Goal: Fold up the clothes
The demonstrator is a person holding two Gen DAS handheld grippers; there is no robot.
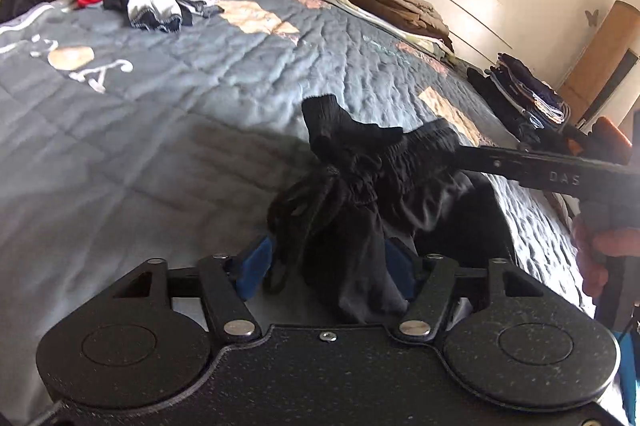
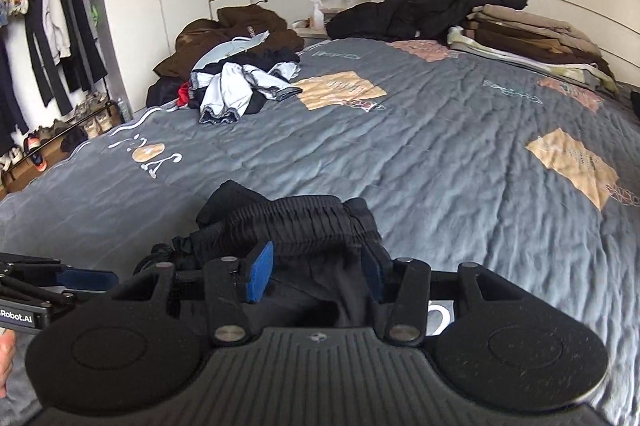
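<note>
Right gripper (image 2: 316,278) fingers pinch black shorts (image 2: 304,222) waistband; left gripper (image 1: 328,266) fingers wide (cloth between, unpinched). Spread flat on bed (image 2: 400,154) before folding.

1. Left gripper (image 1: 332,266) points down and forward; its blue fingers (image 1: 256,266) stand wide apart, with black cloth (image 1: 352,226) hanging loose between them and no clear squeeze on it.
2. Right gripper (image 2: 320,274) also tilts down and forward; its fingers (image 2: 260,276) are partly closed and pinch the gathered waistband of the cloth.
3. In the left wrist view the right gripper reaches in from the right edge, its black arm ending in the cloth, with a hand (image 1: 600,258) wrapped round its handle.
4. In the right wrist view the left gripper sits at the left edge, just beside the right one, one blue finger showing; part of a hand (image 2: 6,358) shows below it.
</note>
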